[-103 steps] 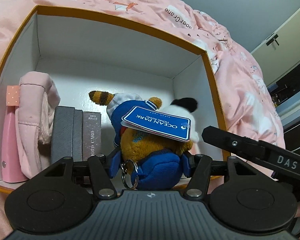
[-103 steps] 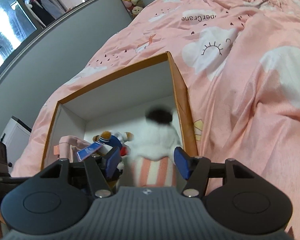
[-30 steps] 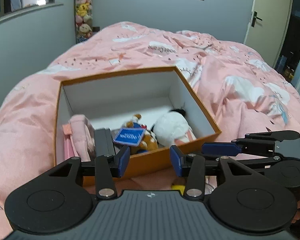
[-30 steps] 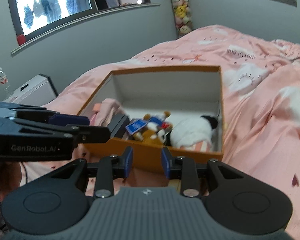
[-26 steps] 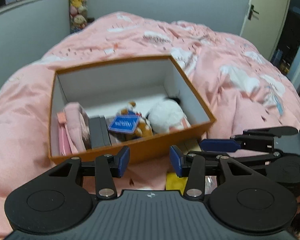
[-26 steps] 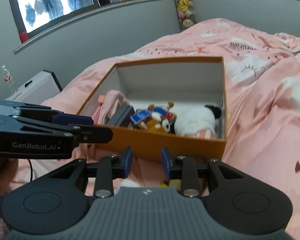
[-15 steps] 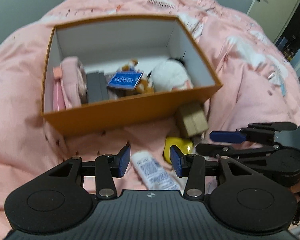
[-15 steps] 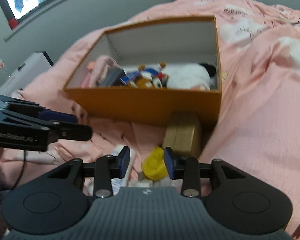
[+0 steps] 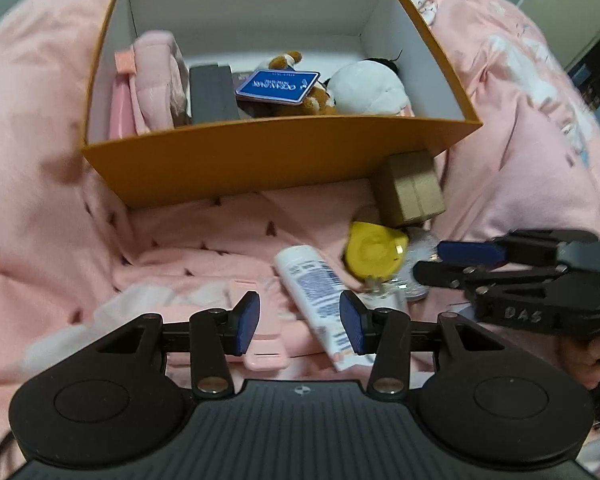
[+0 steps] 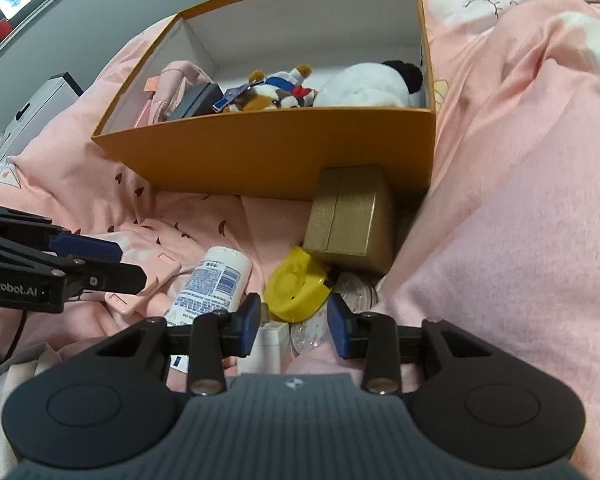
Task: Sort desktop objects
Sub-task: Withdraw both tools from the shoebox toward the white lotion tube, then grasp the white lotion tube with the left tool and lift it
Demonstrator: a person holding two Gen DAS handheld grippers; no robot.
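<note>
An orange box on the pink bed holds a plush with a blue tag, a white plush, grey cases and pink items. In front of it lie a gold box, a yellow round object, a white tube and a pink flat piece. My left gripper is open above the tube and pink piece. My right gripper is open just short of the yellow object.
Pink bedding rises in folds to the right of the loose items. A small white block and a clear plastic piece lie under the right gripper. A white cabinet stands at far left.
Both grippers let go of the plush toys in the box, pulled back out, and have dropped toward the loose items in front of the box. Both are open and empty.
</note>
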